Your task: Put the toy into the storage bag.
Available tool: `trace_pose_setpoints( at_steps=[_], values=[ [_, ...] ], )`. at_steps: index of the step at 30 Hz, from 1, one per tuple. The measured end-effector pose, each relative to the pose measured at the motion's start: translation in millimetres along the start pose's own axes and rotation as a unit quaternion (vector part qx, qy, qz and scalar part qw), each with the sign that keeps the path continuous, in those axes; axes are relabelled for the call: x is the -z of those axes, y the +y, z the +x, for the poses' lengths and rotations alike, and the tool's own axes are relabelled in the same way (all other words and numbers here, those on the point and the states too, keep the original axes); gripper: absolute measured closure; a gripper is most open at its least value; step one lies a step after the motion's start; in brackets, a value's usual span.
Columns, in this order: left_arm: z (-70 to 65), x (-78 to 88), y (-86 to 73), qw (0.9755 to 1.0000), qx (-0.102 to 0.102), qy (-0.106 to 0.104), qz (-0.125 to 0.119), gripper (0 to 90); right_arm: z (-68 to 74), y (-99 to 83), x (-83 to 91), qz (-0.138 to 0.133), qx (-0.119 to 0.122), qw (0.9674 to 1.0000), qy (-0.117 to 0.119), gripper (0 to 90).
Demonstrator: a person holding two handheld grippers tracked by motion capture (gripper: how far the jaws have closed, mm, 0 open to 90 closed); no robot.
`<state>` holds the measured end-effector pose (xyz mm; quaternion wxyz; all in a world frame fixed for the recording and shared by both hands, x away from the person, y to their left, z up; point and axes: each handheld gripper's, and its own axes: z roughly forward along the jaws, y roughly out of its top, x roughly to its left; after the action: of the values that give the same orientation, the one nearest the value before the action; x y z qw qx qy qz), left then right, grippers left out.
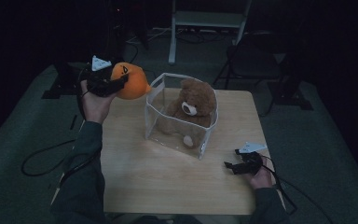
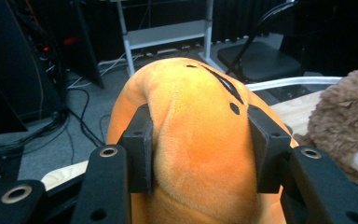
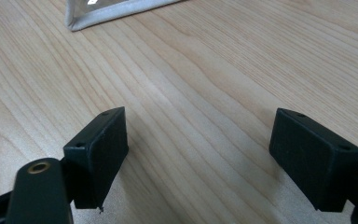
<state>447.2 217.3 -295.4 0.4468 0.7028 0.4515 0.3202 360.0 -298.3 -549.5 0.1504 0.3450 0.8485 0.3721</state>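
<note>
An orange plush toy (image 1: 131,82) with black markings hangs in the air at the table's far left corner, just left of a clear soft-sided bin (image 1: 154,116). My left gripper (image 1: 117,84) is shut on it; in the left gripper view its pads dent both sides of the orange plush toy (image 2: 198,140). Inside the bin sits a brown teddy bear (image 1: 193,105), whose fur shows at the right edge as the teddy bear (image 2: 349,121). My right gripper (image 1: 230,166) rests low over the wooden table (image 1: 168,177) at the near right, its jaws open (image 3: 200,154) over bare wood.
The bin's white-trimmed corner (image 3: 81,21) lies ahead of the right gripper. A black folding chair (image 1: 256,56) and a metal stand (image 1: 205,21) are on the floor beyond the table. Cables (image 1: 42,161) trail on the floor at the left.
</note>
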Motion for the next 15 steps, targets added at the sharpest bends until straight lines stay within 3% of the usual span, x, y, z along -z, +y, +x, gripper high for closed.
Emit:
trace_pose_setpoints(
  at_steps=[15],
  values=[
    [-10.8,-2.3,10.7,0.9999,-0.003,-0.013,-0.011,52.2,0.0,0.0,0.0,0.0,0.0,1.0,0.0,18.6]
  ],
)
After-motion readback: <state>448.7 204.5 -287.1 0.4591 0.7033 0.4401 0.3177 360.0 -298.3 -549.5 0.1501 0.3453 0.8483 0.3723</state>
